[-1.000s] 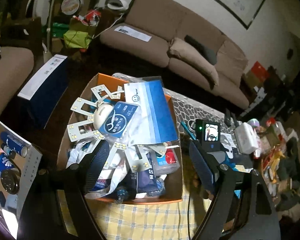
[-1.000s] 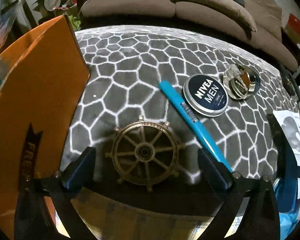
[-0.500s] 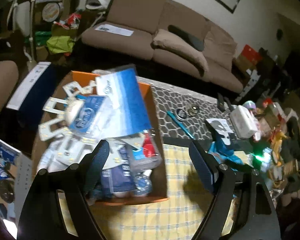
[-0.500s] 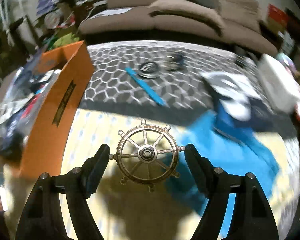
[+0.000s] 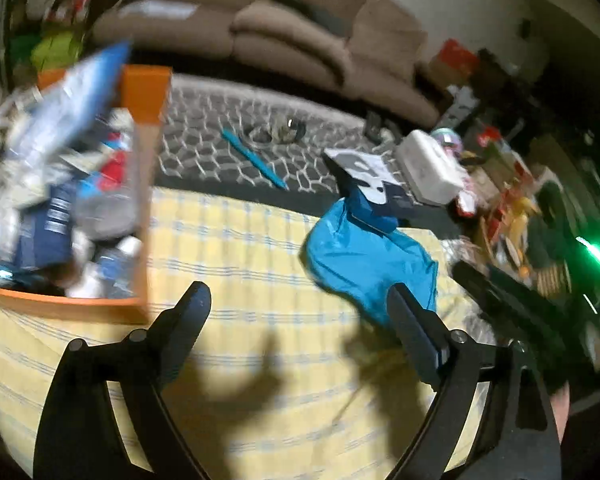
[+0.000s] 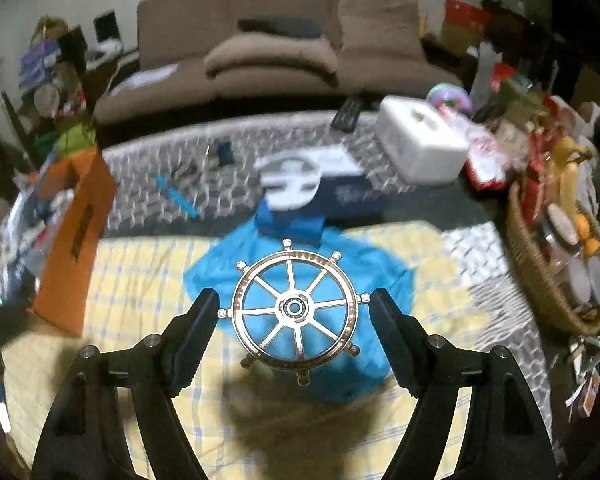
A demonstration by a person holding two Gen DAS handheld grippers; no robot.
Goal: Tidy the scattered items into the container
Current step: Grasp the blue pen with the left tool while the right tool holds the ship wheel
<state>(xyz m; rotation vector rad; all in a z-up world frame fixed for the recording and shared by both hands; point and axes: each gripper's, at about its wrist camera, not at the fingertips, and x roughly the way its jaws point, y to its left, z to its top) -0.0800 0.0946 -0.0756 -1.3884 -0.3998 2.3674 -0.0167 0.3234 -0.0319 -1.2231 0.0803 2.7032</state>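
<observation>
A: State of the right claw [image 6: 294, 312]?

B: It is seen closed on the brass-coloured metal ship's-wheel ornament [image 6: 295, 309], which is held between the two black fingers [image 6: 192, 332] at lower centre of the right wrist frame. The wheel is raised above the crumpled bright-blue plastic bag [image 6: 300, 280] and the yellow checked cloth [image 6: 140, 288] covering the desk.

A: State of the left claw [image 5: 298, 320]?

B: It is seen open, with nothing between its fingers [image 5: 188, 320]. It is positioned over the yellow checked cloth [image 5: 240, 248] at lower centre of the left wrist frame, where its shadow is cast.

A: Location of the container?

B: The orange cardboard box [image 5: 144, 92] is found at the left edge of the left wrist frame, already filled with mixed packets and blue-and-white packaging; the contents are blurred. In the right wrist frame the same box [image 6: 80, 232] is found at middle left, well apart from the held wheel.

A: Remaining loose items?

B: A teal pen [image 5: 254, 158] is lying on the grey honeycomb-pattern mat [image 5: 204, 120] at upper centre, near two small round items that are too blurred to identify. A dark-blue box with a white-patterned lid [image 6: 320, 188] is resting just behind the blue bag [image 5: 364, 256], beside a white rectangular plastic case [image 6: 420, 144].
</observation>
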